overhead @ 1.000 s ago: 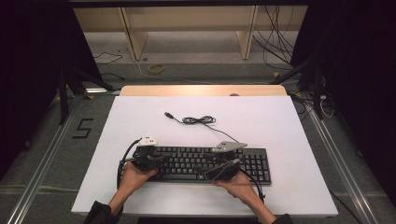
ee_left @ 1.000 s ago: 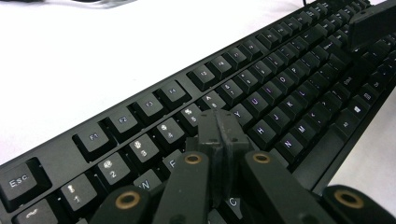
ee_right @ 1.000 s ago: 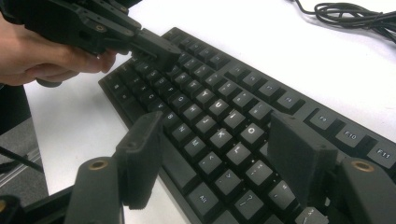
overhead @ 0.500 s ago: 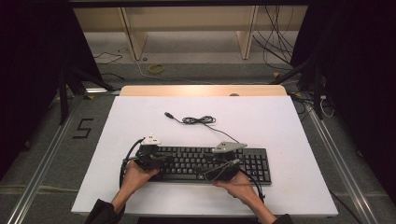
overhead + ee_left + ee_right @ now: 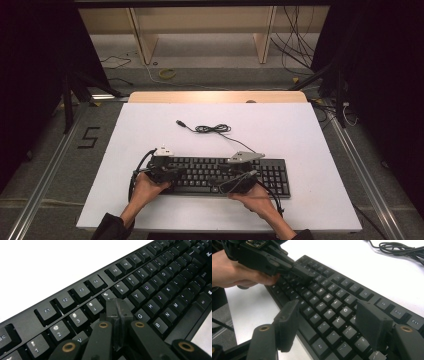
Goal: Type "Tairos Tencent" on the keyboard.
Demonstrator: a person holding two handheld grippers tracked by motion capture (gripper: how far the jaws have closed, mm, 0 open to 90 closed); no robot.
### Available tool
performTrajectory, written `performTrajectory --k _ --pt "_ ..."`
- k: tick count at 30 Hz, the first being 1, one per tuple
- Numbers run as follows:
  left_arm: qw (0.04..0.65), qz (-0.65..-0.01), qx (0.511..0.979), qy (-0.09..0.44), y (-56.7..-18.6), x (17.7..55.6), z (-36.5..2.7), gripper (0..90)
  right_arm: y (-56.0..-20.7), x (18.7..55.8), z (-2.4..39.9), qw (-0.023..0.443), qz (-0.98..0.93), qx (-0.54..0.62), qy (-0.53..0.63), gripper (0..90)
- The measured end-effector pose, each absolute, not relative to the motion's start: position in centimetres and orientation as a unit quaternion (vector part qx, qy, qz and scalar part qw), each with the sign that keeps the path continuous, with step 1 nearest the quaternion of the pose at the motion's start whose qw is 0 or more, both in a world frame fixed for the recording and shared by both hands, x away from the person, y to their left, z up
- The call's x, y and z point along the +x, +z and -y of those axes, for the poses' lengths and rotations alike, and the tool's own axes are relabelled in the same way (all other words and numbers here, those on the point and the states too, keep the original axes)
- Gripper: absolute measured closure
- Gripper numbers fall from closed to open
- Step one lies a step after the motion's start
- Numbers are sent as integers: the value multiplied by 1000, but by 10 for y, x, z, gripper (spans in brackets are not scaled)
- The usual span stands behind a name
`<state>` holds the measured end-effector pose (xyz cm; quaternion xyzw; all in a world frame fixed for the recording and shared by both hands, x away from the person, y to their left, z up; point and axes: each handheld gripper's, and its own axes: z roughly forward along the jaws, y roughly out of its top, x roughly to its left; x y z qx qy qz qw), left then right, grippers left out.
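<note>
High view: keyboard (image 5: pixel 220 175) lies at the table's (image 5: pixel 300 135) 6 o'clock edge, its cable (image 5: pixel 212 129) coiled at 12 o'clock from it. Left gripper (image 5: pixel 117 312), jaws pressed together with nothing between, tips on the keys near R and T. Right gripper (image 5: pixel 329 320) hovers over the keys' middle, jaws wide apart, holding nothing.

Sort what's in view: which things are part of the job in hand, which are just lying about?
In the job:
- keyboard
- left gripper, jaws shut, tips over the keys
- right gripper, jaws open above the keys

Lying about:
- coiled keyboard cable on the table
- yellow ring on the floor
</note>
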<state>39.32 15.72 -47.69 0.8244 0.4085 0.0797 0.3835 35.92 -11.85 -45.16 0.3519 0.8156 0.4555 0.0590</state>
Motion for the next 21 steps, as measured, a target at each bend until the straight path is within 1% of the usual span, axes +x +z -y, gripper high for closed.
performTrajectory --k 4,5,7,9,10,13,21 --pt "394 -405 821 83 -472 391 -158 893 -451 360 119 61 -814 355 456 370" --pt "398 -405 819 84 -470 391 -159 865 -452 361 120 63 -813 356 456 370" --pt "408 -407 813 80 -468 390 -160 849 -452 361 120 63 -813 357 456 370" --pt "414 -406 811 80 -465 389 -162 791 -452 362 121 65 -812 358 456 370" --pt "415 -406 811 78 -464 389 -163 791 -452 362 121 65 -812 358 456 370" --pt "423 -408 805 78 -462 389 -166 689 -452 362 121 65 -811 361 455 370" --pt "442 -416 792 68 -459 388 -173 511 -454 365 121 74 -810 363 454 373"
